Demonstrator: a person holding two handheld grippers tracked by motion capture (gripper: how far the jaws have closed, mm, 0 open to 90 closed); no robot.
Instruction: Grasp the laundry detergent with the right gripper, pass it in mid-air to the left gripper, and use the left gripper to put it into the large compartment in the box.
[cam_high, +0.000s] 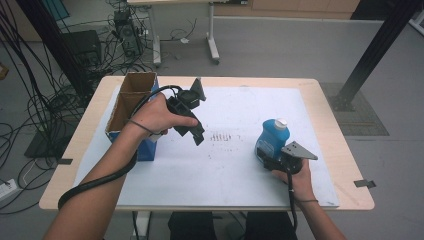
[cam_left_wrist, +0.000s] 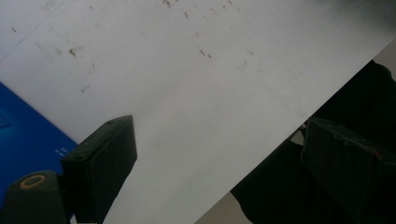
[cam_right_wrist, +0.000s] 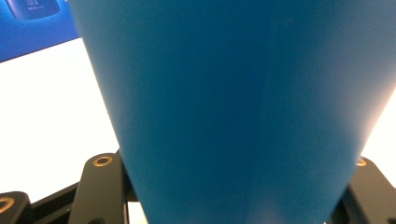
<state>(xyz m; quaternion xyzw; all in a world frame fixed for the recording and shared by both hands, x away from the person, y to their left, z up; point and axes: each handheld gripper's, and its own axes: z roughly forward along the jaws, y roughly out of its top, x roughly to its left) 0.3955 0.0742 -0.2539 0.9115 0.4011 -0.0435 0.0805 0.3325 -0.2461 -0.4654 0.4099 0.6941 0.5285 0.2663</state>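
Observation:
A blue bottle (cam_high: 271, 140) with a white cap (cam_high: 281, 121) stands on the white mat (cam_high: 235, 165) at the right. My right gripper (cam_high: 270, 161) is shut on its lower body from the near side. In the right gripper view the bottle (cam_right_wrist: 233, 93) rises between the two black jaws, which press on its sides. My left gripper (cam_high: 198, 136) hangs above the mat left of centre, tilted down to the right. Its jaws stand open with nothing between them; the left gripper view looks past both fingers (cam_left_wrist: 100, 170) onto bare mat (cam_left_wrist: 196, 93).
A cardboard box with blue sides (cam_high: 131, 107) stands open at the table's left, just behind my left hand; its blue wall (cam_left_wrist: 23, 135) shows in the left gripper view. Faint dark marks (cam_high: 222, 136) dot the mat's middle. The wooden table edge (cam_high: 345, 165) borders the mat.

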